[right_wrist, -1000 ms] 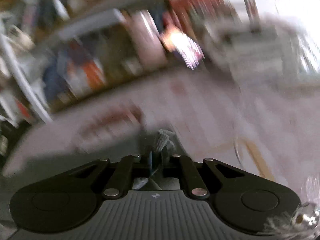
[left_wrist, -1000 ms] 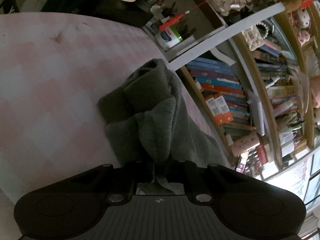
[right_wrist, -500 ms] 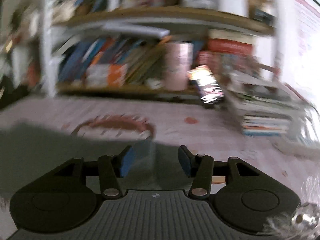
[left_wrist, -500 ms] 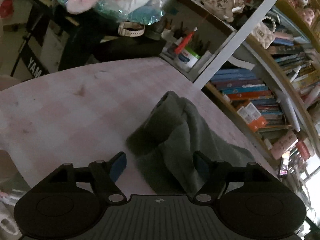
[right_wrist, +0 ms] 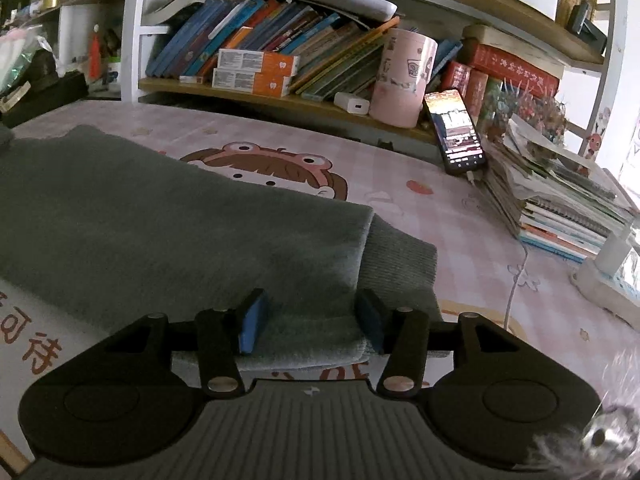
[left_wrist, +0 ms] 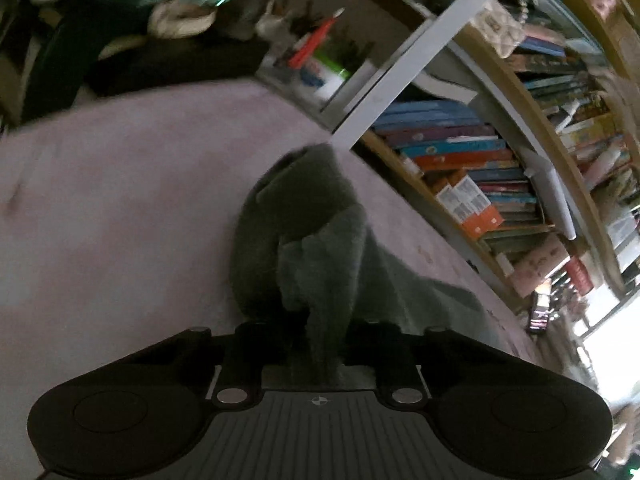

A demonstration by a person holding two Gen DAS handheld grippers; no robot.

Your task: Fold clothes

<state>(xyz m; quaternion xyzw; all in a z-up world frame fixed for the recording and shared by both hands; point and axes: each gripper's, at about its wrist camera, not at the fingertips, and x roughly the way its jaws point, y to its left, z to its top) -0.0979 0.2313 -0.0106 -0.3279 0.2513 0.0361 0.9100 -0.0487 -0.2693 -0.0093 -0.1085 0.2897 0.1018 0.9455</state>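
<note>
Your left gripper [left_wrist: 320, 344] has just snapped back together after a brief release, and its jaws are now clamped on a bunched fold of the grey garment [left_wrist: 316, 248], which rises from the bottom centre of the left wrist view toward the middle of the frame. Half a second ago those jaws stood wide with the cloth lying loose between them, so you have taken a fresh hold and the fabric now stands up in a ridge off the pink surface [left_wrist: 120, 184].

Your right gripper [right_wrist: 310, 322] has just been opening: its blue pads [right_wrist: 250, 326] sit apart, astride the lower edge of the garment near the ribbed cuff [right_wrist: 400, 264] at centre right of that view, not pressing on it. A second ago it was pinched shut on a bit of cloth.

That looks like a regrip with both hands: one end is secured, and the cuff end is probably your next hold before you lay the fold.
</note>
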